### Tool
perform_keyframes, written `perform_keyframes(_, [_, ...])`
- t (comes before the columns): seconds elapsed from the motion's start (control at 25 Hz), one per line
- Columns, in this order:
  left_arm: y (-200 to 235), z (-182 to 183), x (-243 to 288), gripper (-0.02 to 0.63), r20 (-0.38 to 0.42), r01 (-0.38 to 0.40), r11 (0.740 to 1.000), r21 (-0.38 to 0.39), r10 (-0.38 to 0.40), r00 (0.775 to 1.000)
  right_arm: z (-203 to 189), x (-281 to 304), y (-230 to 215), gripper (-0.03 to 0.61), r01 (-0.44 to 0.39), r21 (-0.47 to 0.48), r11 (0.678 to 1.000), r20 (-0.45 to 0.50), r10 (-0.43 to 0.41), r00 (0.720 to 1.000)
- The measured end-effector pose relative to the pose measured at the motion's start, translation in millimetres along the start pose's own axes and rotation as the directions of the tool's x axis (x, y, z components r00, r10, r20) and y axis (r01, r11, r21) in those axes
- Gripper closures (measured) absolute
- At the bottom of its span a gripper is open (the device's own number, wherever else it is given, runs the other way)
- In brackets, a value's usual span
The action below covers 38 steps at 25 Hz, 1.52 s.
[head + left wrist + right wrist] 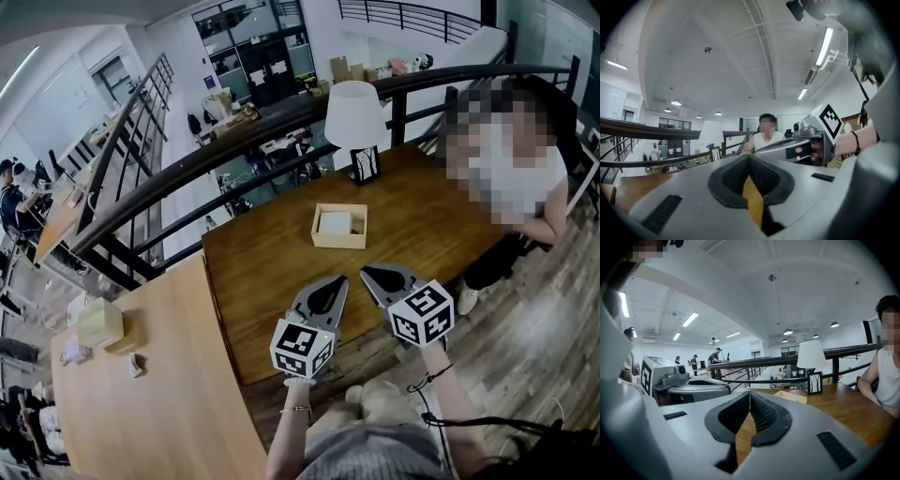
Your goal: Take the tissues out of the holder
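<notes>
The holder [337, 243] sits near the middle of the dark wooden table [272, 272], a shallow open wooden box with the white tissues [335, 223] lying flat inside it. Nothing touches it.

Both tools hover side by side over the near edge of the table, tips aimed towards the holder but clear of it. The left hand-held gripper [338, 280] has its jaws pressed together with nothing between them; its own view shows the ribbed pads meeting at the tip. The right hand-held gripper [367, 273] is likewise closed and empty, its pads meeting in the right gripper view, where the holder shows further off on the table beyond the tips.

Behind the holder, at the far edge, stand a white-shaded lamp [354, 111] and a small dark frame [365, 164] just in front of it. A person [520, 187] in a white top sits at the table's far right corner. A dark railing [234, 141] runs behind the table. To the left stands a lighter table [178, 394] with a pale box [98, 323] on it.
</notes>
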<state>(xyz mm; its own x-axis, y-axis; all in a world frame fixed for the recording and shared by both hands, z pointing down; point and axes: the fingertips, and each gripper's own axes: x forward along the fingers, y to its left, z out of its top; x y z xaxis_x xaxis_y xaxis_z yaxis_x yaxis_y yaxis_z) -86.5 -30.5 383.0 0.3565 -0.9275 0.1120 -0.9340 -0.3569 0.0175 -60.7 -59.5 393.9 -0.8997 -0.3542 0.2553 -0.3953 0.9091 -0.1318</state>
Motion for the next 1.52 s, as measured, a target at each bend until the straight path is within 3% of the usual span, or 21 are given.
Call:
perform_keyframes(0.28, [21.5, -14.9, 19.8, 0.609, -0.031, -0.012, 0.999, -0.048, 0.010, 0.999, -8.4, 32.0, -20.5, 0.566, -0.035, 0.037, 0.999, -0.075, 0.037, 0.997])
perform_keyframes(0.68, [83.1, -35.3, 86.8, 0.609, -0.084, -0.040, 0.994, -0.104, 0.031, 0.996, -9.1, 102.0, -83.2, 0.566, -0.102, 0.089, 0.991, -0.134, 0.114, 0.984])
perform_keyframes(1.04, [113.9, -45.9, 115.8, 0.609, -0.135, -0.090, 0.985, -0.149, 0.070, 0.988, -18.9, 130.5, -116.6, 0.566, -0.185, 0.217, 0.958, -0.176, 0.225, 0.958])
perform_keyframes(1.28, [133.6, -59.6, 113.2, 0.609, -0.151, -0.096, 0.980, -0.174, 0.070, 0.986, -21.2, 147.9, -129.8, 0.566, -0.081, 0.143, 0.986, -0.143, 0.101, 0.984])
perform_keyframes(1.52, [143.7, -59.9, 124.2, 0.609, -0.134, -0.055, 0.979, -0.195, 0.029, 0.991, -17.0, 155.3, -140.9, 0.566, -0.052, 0.167, 0.985, -0.132, 0.075, 0.988])
